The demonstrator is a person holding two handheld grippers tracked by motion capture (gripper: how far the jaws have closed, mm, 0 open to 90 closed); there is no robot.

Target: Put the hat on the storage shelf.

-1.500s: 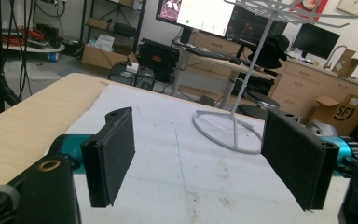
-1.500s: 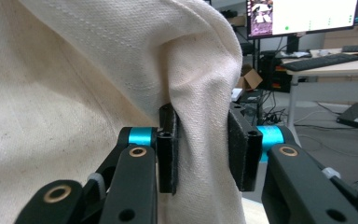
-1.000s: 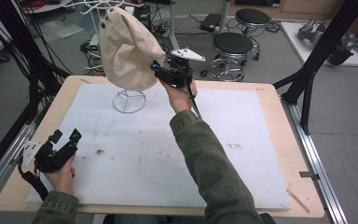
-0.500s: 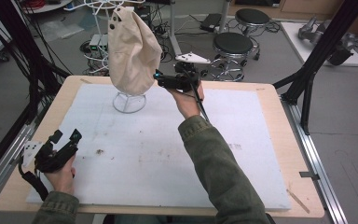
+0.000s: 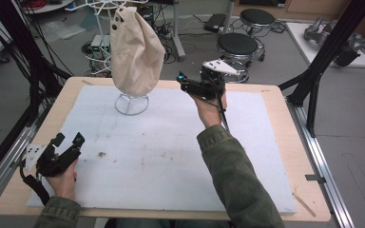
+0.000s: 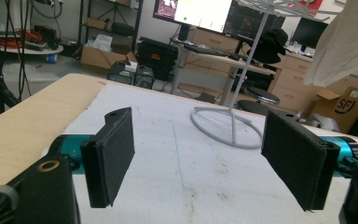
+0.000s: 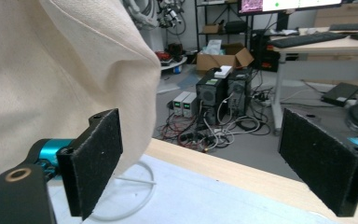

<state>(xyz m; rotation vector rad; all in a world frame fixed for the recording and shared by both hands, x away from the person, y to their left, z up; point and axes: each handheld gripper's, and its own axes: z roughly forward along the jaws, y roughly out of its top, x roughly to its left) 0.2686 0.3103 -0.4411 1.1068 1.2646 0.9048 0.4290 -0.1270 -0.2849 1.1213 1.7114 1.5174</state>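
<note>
A cream cloth bag [image 5: 135, 50] hangs from a white wire stand [image 5: 131, 104] at the back of the table. My right gripper [image 5: 183, 83] hovers to the right of the bag, pointing at it and clear of the cloth. Its jaws have just been opening and stand open with nothing between them. In the right gripper view [image 7: 205, 158] the bag [image 7: 60, 70] hangs at left, behind the left pad [image 7: 95, 158]. My left gripper [image 5: 68, 141] rests open near the front left corner. In the left gripper view [image 6: 200, 140] the stand's base ring [image 6: 223, 128] lies ahead.
A white foam mat [image 5: 171, 156] covers the wooden table [image 5: 275, 95]. Black frame posts [image 5: 330, 52] stand at both sides. Two stools [image 5: 237, 45] and boxes with cables [image 5: 97, 45] sit on the floor behind the table.
My right gripper has pulled away to the right from the bag and its jaws have spread. The bag now hangs free and straighter. The left hand has stayed put.
</note>
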